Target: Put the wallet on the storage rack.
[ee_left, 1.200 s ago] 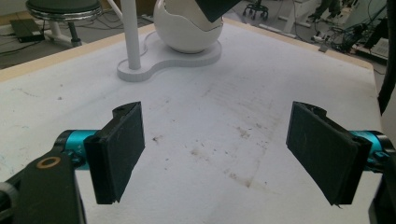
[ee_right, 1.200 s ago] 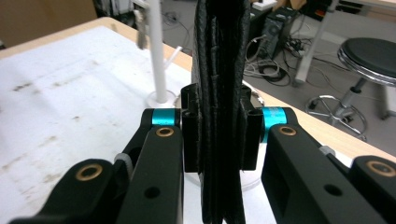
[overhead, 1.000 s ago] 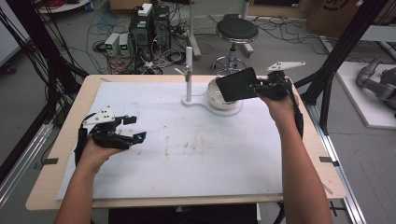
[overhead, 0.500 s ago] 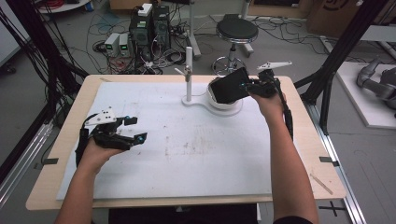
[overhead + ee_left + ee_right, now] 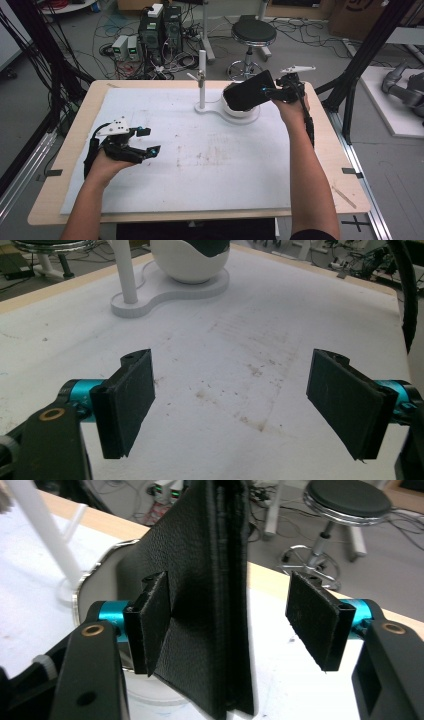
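Observation:
A black leather wallet [image 5: 247,90] stands on edge, tilted, in a white bowl [image 5: 240,112] at the far middle of the table. My right gripper [image 5: 268,91] reaches it from the right. In the right gripper view the wallet [image 5: 210,580] is between the jaws, which have just been opening. The left pad [image 5: 152,620] is close against its cover and the right pad [image 5: 315,620] stands well off it, so my right gripper [image 5: 235,622] is open. My left gripper [image 5: 149,140] rests open at the near left over bare board, and nothing lies between the jaws of the left gripper [image 5: 240,400].
The bowl shares a white base with a thin upright post [image 5: 202,75] that has a short side arm. A white sheet [image 5: 210,165] covers the wooden table. Beyond the far edge stand a stool [image 5: 253,32] and electronics with cables. Black frame legs flank the table.
The right hand has shifted a little to the left and down with the wallet, which now sits in the bowl. The left hand has stayed put.

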`<state>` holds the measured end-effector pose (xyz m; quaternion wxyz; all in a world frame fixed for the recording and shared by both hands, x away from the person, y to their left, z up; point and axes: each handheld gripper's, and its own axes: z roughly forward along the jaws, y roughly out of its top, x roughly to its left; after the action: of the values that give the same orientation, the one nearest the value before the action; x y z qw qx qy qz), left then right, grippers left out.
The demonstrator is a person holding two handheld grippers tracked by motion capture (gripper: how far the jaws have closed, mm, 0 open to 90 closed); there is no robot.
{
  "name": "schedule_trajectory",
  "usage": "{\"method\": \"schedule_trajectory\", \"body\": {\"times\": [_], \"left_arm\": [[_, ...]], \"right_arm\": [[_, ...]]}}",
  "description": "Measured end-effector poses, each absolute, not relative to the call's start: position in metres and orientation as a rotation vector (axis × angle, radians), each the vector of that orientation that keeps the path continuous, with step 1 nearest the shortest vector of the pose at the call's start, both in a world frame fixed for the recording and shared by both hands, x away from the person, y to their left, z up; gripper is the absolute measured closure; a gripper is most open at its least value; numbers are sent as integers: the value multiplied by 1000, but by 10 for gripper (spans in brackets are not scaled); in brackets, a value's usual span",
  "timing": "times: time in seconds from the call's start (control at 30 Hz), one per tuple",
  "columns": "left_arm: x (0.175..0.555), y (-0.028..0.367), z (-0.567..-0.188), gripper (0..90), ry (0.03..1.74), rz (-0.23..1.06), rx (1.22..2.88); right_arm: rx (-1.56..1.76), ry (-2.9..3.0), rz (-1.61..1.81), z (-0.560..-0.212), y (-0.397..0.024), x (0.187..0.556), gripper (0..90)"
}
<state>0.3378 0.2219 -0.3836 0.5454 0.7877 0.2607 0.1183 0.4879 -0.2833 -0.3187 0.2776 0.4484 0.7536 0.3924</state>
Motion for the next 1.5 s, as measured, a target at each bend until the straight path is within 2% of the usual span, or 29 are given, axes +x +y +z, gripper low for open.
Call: {"method": "schedule_trajectory", "body": {"times": [0.4,0.63,0.97,1.5], "left_arm": [[337,224,-383,194,627,293,1861],[336,221,-381,194,652,403,1942],[337,221,-381,194,646,429,1932],[343,225,-391,195,685,424,1892]], "right_arm": [[1265,1978,1030,-323,-286,488,269],[1222,1978,1106,-312,-291,465,209],[1120,2032,1178,-288,-279,419,208],[966,2047,1334,-339,-268,361,208]]}}
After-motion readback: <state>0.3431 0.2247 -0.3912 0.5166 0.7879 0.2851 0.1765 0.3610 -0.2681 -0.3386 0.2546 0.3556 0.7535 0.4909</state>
